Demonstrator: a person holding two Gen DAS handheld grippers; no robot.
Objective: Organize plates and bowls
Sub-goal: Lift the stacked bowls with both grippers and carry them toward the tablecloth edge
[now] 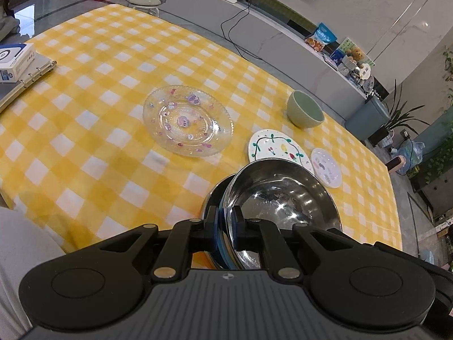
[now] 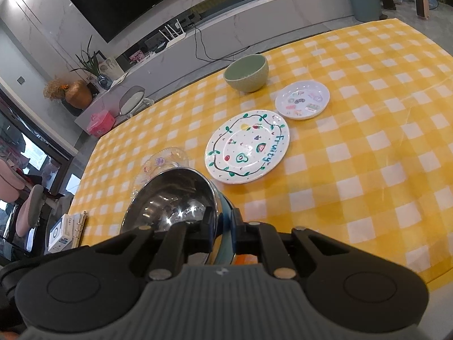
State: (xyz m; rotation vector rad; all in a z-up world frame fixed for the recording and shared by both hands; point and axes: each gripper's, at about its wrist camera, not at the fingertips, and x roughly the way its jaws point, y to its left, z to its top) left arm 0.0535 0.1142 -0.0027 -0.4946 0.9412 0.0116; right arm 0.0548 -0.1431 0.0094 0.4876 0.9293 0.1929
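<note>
Left wrist view: the left tool (image 1: 225, 228) has its two black fingers (image 1: 211, 226) nearly together, pinching the near rim of the steel bowl (image 1: 283, 198). The bowl sits tilted straight ahead of the tool, its shiny inside facing up and to the right, and a blue-edged layer shows at the pinched rim. Whether the bowl rests on the bench (image 1: 85, 170) or is lifted off it, I cannot tell. Beyond the bowl and slightly right lies the fruit plate (image 1: 269, 146), partly hidden by the bowl's far rim. Just right of that plate lies the small saucer (image 1: 325, 167). Farther ahead, near the bench's far edge, stands the green bowl (image 1: 305, 109), upright. Ahead and to the left lies the glass plate (image 1: 187, 120), apart from the others. Far left, a ring binder (image 1: 25, 85) carries a white box (image 1: 14, 61).

Right wrist view: the right tool (image 2: 222, 226) is likewise almost closed, gripping the same steel bowl (image 2: 172, 198) by its rim; the bowl lies ahead and left of the tool. The fruit plate (image 2: 247, 146) lies ahead and slightly right, flat on the yellow checked cloth. Beyond it sits the small saucer (image 2: 302, 99), and the green bowl (image 2: 246, 73) stands farther out. The glass plate (image 2: 164, 161) peeks out behind the steel bowl, mostly hidden.
</note>
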